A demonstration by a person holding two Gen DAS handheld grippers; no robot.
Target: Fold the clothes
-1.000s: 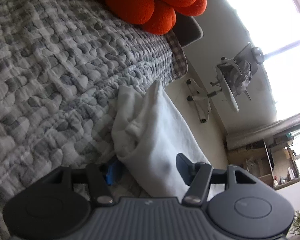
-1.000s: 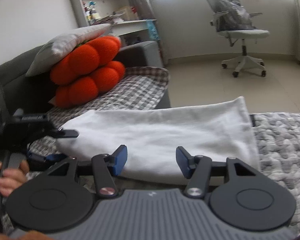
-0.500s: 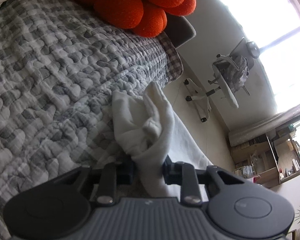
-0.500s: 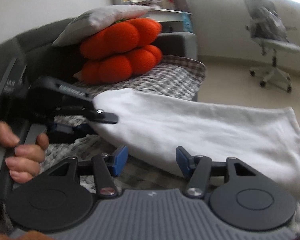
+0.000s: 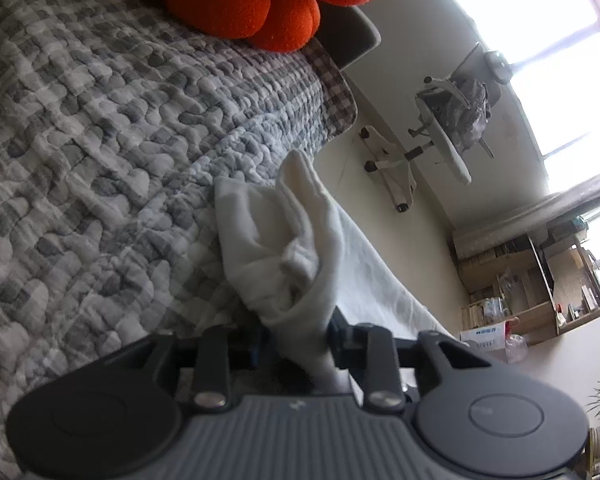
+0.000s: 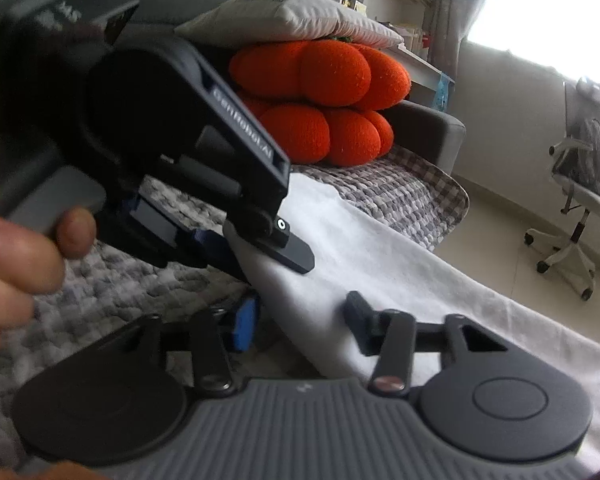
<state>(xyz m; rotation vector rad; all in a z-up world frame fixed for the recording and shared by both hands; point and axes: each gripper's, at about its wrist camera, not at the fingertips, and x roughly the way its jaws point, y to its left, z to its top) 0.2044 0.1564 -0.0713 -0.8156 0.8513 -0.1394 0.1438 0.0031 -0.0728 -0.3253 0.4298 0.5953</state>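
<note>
Your white garment [image 5: 300, 248] is soft, slightly fuzzy cloth, bunched into rumpled folds at one end and stretched smooth and flat along the rest; it lies on the sofa [image 6: 440, 128] over a quilted cover [image 5: 100, 140] of grey and white checks with a pebbly, puffed texture. Your left claw [image 5: 296, 340] is clenched on the bunched end, the cloth pinched between its two fingers, though its jaws are easing apart. In the right wrist view your left hand [image 6: 16, 256] wraps the handle of that claw, whose dark flat finger presses the top of the fabric. Your right claw [image 6: 300, 320] straddles the garment's near edge just below it, one blue pad and one dark finger on either side of the cloth; its jaws are closing and do not yet press it. Behind the garment sits one lumpy orange cushion [image 6: 320, 100], knitted and pumpkin-shaped, with one flat grey pillow [image 6: 284, 16] on top. One white office chair [image 6: 580, 200] stands on the pale floor near the bright window, with shelves beyond it.
</note>
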